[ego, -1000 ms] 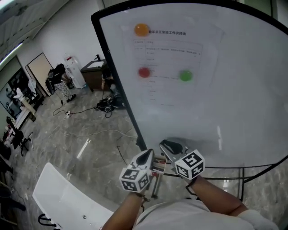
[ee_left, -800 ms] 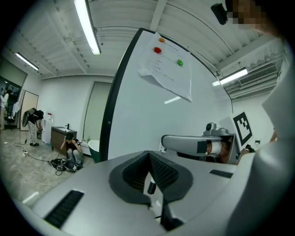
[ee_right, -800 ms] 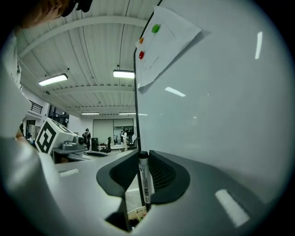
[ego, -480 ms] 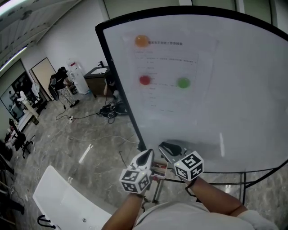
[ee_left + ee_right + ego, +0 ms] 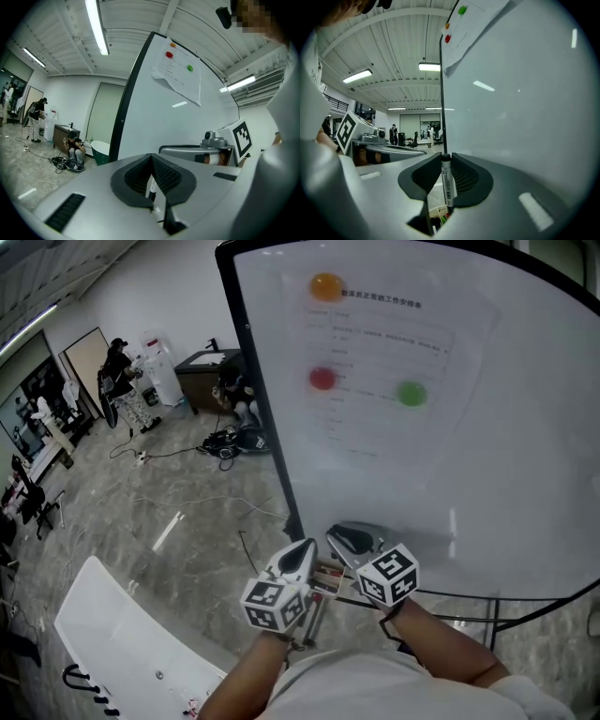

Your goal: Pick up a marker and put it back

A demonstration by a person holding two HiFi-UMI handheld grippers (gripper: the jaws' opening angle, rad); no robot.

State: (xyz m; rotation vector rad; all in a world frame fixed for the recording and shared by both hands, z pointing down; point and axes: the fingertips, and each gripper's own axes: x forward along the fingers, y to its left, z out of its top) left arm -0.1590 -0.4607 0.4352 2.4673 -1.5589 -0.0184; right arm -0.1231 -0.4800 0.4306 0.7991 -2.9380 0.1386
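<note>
Marker (image 5: 446, 183) clamped in right gripper (image 5: 443, 161), low beside whiteboard (image 5: 487, 456).

Right gripper view: pads closed on the white marker, upright, dark end at the fingertips. Left gripper (image 5: 151, 159) view: pads pressed together at the tips (pale sliver in the slit behind them, not identifiable). Head view alone: both grippers side by side near the whiteboard's lower left corner; marker too small to make out there.

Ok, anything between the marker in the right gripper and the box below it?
Nothing visible. The right gripper holds the marker, and the box shows directly beneath it. The left gripper sits alongside the box, not over it.
</note>
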